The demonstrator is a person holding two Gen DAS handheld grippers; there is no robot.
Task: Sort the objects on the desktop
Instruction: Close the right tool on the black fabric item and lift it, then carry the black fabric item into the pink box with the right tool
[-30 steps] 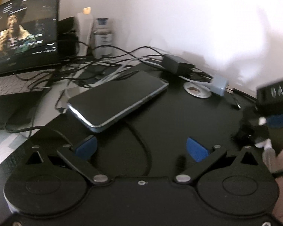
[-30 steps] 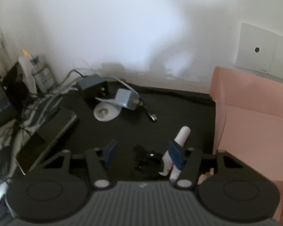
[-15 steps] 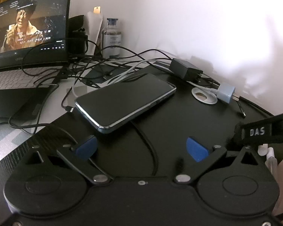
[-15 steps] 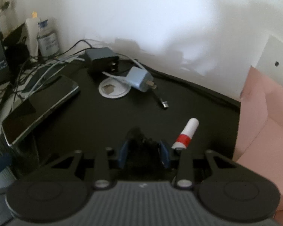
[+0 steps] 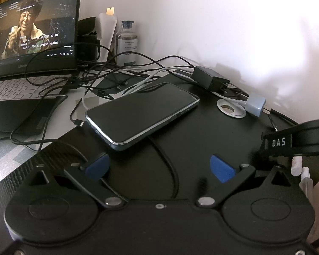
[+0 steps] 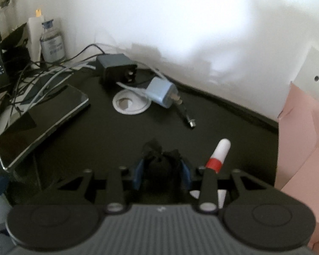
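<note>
While the right tongs (image 6: pixel 162 170) have just been closing on a small crumpled black item (image 6: pixel 159 159), the blue pads now press it from both sides and it bulges up between them; what it is cannot be told from the blur, perhaps a hair tie or a scrap of cloth. Item sits low against the dark worktop (image 6: pixel 234 127), so a clean lift calls for rising straight up first, checking that no loose end drags. Immediately right of these tongs lies a white stick with a red band (image 6: pixel 218 153), close enough to be nudged; keep the wrist from swinging that way. Further right stands a pink box (image 6: pixel 304 148), a likely destination, though that is a guess. Ahead and left of them: blue plug adapter (image 6: pixel 160 92), black charger (image 6: pixel 117 68), phone (image 6: pixel 42 119), all well apart. Left tongs (image 5: pixel 159 166) gape wide and empty, with only a black cable (image 5: pixel 170 170) running across the worktop between the pads.
</note>
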